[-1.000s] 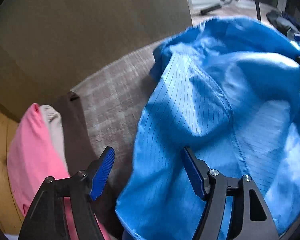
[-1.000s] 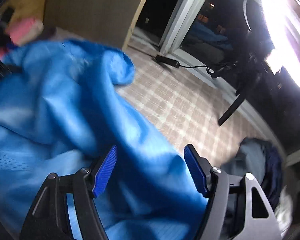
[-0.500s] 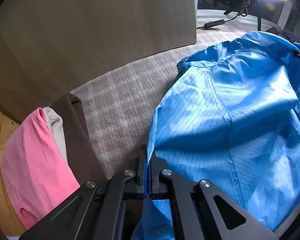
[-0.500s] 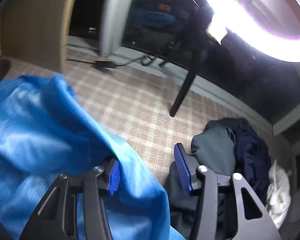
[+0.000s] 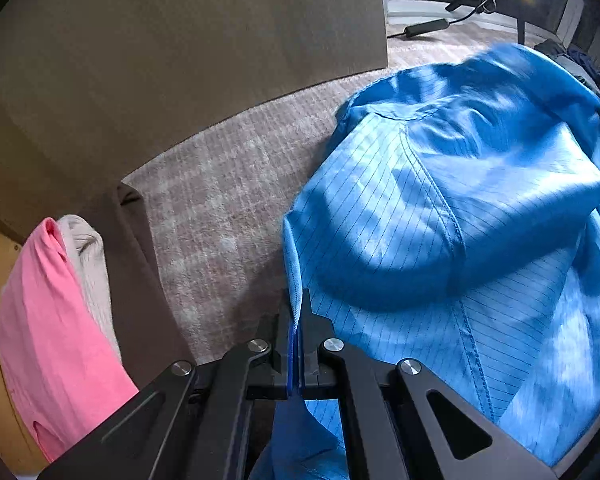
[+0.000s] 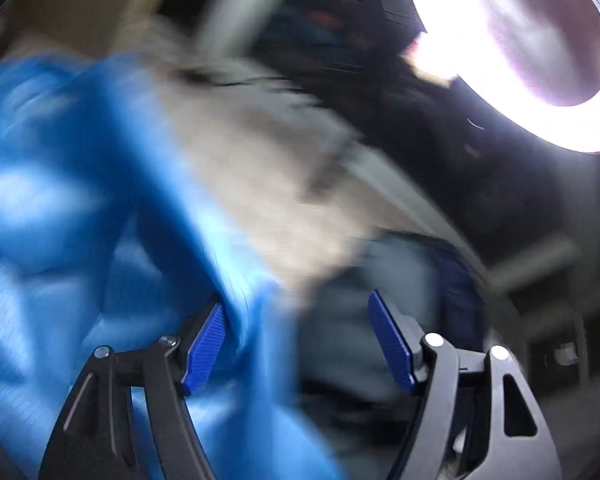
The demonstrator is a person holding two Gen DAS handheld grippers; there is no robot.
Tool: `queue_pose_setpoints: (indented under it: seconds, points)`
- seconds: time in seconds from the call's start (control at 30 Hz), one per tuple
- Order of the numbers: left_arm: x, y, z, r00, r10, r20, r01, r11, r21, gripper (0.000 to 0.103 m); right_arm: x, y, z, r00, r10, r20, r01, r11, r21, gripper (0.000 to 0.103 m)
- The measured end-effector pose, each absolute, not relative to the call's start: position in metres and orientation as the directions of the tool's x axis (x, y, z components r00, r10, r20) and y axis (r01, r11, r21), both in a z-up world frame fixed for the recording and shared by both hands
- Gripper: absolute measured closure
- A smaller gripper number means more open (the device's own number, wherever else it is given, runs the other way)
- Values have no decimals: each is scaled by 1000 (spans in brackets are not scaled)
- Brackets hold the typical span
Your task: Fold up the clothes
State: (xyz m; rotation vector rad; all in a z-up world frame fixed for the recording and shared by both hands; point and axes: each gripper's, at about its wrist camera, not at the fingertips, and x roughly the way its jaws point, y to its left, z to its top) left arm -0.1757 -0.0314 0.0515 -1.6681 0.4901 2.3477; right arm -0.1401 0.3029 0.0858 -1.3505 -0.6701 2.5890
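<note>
A bright blue pinstriped garment (image 5: pixel 440 240) lies rumpled on the checked carpet, filling the right half of the left wrist view. My left gripper (image 5: pixel 295 320) is shut on the blue garment's near left edge, and cloth hangs below the pads. The right wrist view is heavily blurred by motion. There my right gripper (image 6: pixel 300 340) stands open, its blue pads wide apart. The blue garment (image 6: pixel 80 220) covers the left of that view, and its edge reaches in between the pads beside the left one.
Folded pink (image 5: pixel 48 340), cream (image 5: pixel 90 264) and brown (image 5: pixel 132 280) clothes are stacked at the left on a wooden surface. A brown panel (image 5: pixel 160 60) stands behind the carpet (image 5: pixel 228 200). A dark heap of clothes (image 6: pixel 400 272) lies right of the blue garment, under a bright ring light (image 6: pixel 540 40).
My left gripper closed on the blue garment's edge and still holds it. The right gripper swung fast and opened wider, blurring its view; the garment's edge now lies by its left pad.
</note>
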Motion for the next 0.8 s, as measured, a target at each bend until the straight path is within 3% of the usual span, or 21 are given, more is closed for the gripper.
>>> queue_pose_setpoints:
  seconds: [0.1,0.23,0.53,0.57,0.6,0.63,0.67,0.7,0.8]
  points:
    - [-172,-29,57,-336,4,-942,-367,-921,127,103,-122,316,119,-566,92,-819,114,-976,-188,35]
    - [-167,-24,56,-329,24,-944,-378,-919,108,99,-107,276,107,-491,-59,-869,248,-966,-74,35]
    - [-165,-28,48,-316,21,-948,-388,-915,109,93,-131,230,25,-434,71,-898,289,-933,-213,35]
    - [-165,-29,47,-314,20,-949,-388,-915,109,93,-133,234,23,-428,55,-902,287,-938,-193,46]
    - [-165,-30,46,-312,20,-950,-388,-915,109,91,-135,238,22,-423,34,-906,283,-944,-168,77]
    - [-166,-31,45,-310,19,-951,-389,-915,108,78,-137,245,25,-413,4,-911,267,-956,-125,88]
    - [-166,-32,43,-308,19,-951,-389,-915,108,61,-139,252,28,-404,-29,-914,248,-966,-79,93]
    - [-167,-34,42,-306,18,-952,-389,-915,107,56,-138,261,36,-409,-54,-911,234,-971,-47,95]
    - [-168,-35,43,-320,9,-947,-392,-912,124,57,-135,275,55,-441,-32,-897,218,-973,-72,97]
